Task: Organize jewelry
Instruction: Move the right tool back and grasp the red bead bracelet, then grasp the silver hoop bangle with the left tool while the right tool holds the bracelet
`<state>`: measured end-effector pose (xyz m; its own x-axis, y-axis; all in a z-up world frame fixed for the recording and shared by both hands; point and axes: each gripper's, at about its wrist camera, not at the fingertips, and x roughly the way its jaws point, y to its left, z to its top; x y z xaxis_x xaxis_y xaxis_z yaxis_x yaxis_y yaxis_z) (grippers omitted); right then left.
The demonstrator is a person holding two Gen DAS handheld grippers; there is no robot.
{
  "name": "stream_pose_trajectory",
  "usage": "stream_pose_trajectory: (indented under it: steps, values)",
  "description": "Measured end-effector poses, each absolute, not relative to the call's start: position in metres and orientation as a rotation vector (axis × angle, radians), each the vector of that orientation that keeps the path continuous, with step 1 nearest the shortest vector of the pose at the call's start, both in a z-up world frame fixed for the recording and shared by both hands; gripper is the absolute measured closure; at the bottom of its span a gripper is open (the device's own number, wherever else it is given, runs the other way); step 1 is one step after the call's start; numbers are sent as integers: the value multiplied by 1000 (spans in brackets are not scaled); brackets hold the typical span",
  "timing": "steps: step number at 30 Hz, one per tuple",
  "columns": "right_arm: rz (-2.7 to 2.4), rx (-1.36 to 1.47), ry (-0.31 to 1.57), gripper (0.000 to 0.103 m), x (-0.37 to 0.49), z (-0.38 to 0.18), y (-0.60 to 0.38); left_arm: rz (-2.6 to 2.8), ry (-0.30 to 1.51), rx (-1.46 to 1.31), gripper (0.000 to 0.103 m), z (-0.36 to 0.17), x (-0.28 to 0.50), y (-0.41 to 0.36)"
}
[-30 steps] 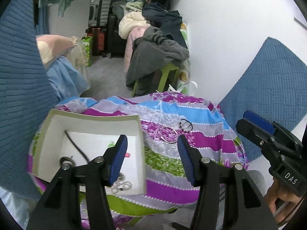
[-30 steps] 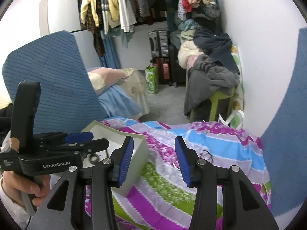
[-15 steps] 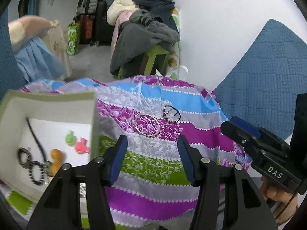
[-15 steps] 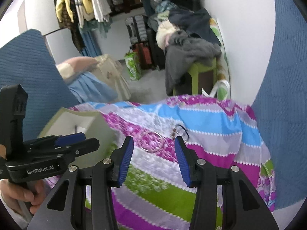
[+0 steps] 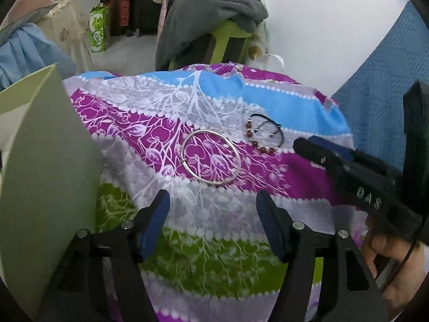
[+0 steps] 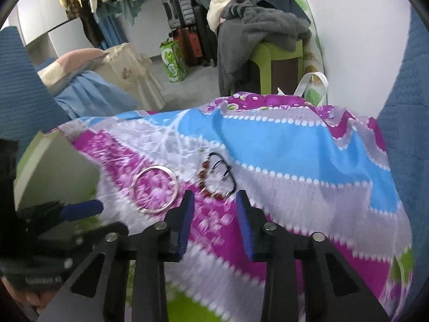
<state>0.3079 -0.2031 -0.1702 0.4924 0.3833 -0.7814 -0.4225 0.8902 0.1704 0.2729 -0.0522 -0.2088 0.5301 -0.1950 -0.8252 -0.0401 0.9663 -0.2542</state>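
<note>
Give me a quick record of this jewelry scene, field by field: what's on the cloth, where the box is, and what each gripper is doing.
surface: striped floral cloth
silver bangle: flat on the cloth, untouched
beaded bracelet: on the cloth just right of the bangle, with a black cord
box: at the cloth's left edge, only its outer wall showing
left gripper: open, empty, jaws just been opening, short of the bangle
right gripper: open, empty, jaws just been closing, nearest the beaded bracelet
held items: none

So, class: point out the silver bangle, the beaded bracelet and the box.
silver bangle (image 5: 210,181), left wrist view, near rim.
beaded bracelet (image 5: 262,149), left wrist view, red beads.
box (image 5: 51,166), left wrist view, outer wall.
</note>
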Motion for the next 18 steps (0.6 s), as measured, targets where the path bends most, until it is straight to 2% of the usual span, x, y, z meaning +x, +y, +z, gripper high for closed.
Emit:
stream_pose_trajectory:
  steps: [4,6,9,12,18]
  values:
    - [513,-70,923,81,327,-179,-201,-71,1012,-225,34,-219,286,-56]
    - [539,-70,919,83,333,-183,-200,-57,1018,-181,24,-224,290,-60]
    - [565,-80,921,85,338,-187,-193,-53,1003,-149,24,-227,296,-65]
    - [535,-119,941,94,342,-194,-187,-24,988,-115,24,-228,300,-67]
    - [496,-78,969,99,343,-199,-200,-26,981,-49,24,-232,308,-72]
